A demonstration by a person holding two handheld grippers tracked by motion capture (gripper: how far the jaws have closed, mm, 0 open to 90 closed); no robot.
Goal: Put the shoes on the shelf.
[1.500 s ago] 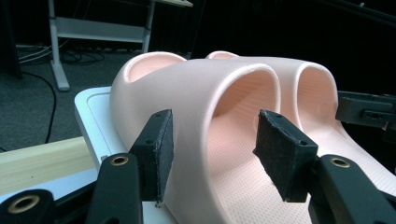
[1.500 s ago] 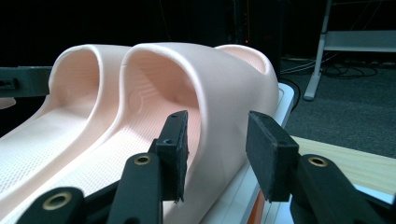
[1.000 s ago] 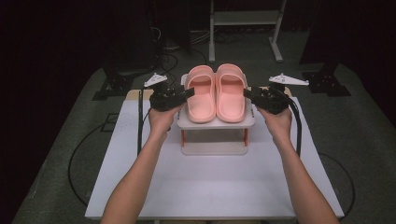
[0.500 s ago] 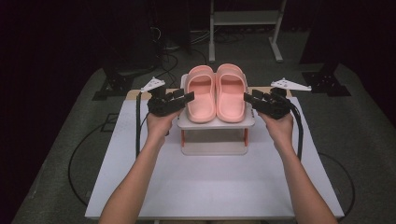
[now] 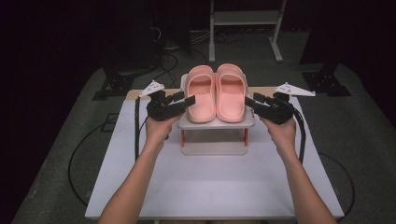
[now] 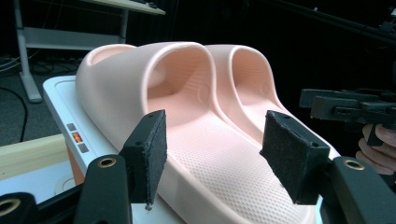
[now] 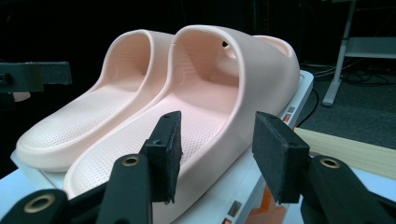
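While both sets of jaws have just been opening with nothing pressed between their pads, the left gripper [image 5: 187, 101] and right gripper [image 5: 251, 101] flank the pink slippers [image 5: 215, 93], which sit side by side on the small white stand [image 5: 215, 124] toward the table's [image 5: 210, 186] far edge. Judged risk: a one-sided squeeze could drag a slipper off the stand's edge, or tip the stand.

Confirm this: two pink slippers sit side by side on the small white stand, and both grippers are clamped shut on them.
Not quite. The slippers do sit side by side on the stand, but the left gripper and right gripper are open, pads clear of the slippers, their jaws having just been opening. Both gripper views show it.
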